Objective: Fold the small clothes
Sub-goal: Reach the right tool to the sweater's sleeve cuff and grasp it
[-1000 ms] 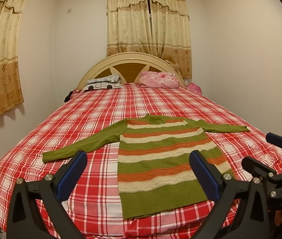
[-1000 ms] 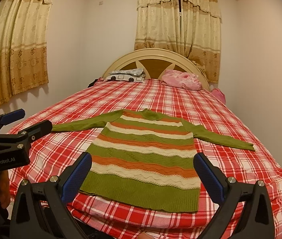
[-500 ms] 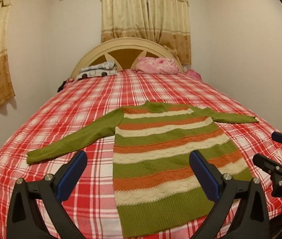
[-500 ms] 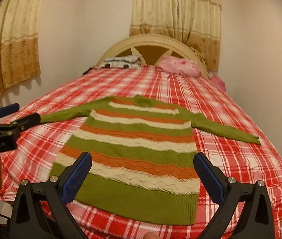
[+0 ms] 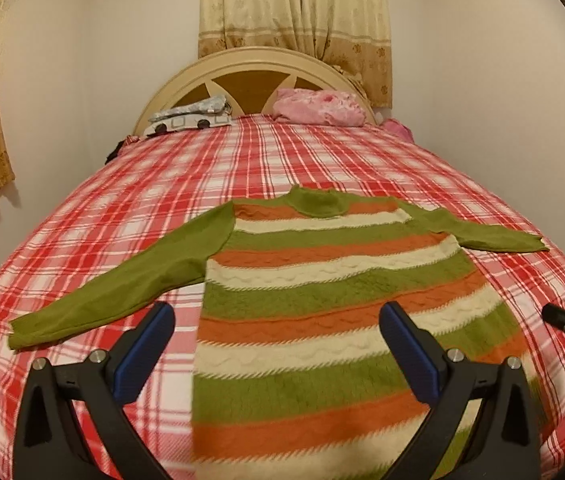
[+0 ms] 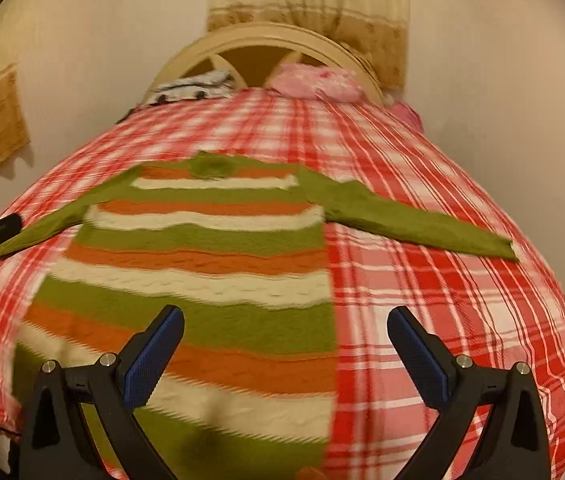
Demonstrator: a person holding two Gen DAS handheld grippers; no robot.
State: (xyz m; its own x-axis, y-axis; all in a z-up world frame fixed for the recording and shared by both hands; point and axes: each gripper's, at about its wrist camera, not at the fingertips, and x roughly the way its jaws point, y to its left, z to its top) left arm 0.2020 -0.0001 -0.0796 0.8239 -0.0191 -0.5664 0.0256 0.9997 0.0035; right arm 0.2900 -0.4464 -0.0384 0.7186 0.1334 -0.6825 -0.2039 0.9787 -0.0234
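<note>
One long-sleeved knitted sweater, striped in green, orange and cream, is laid flat on the red-and-white plaid bedcover, collar toward the cream arched headboard and both green sleeves spread outward. The left claw is held wide apart above the lower left part of the garment; nothing is gripped and no contact with the knit can be made out. The right claw is likewise spread wide and empty, poised over the sweater's lower right edge. Two claws are counted, each with two blue-padded fingers. At the headboard one pink pillow and one grey-and-white patterned bundle are seen, with beige curtains behind. Compared with a second ago, both claws have been brought nearer and lower, so the sweater is seen larger and its hem is cut off by the lower edge
</note>
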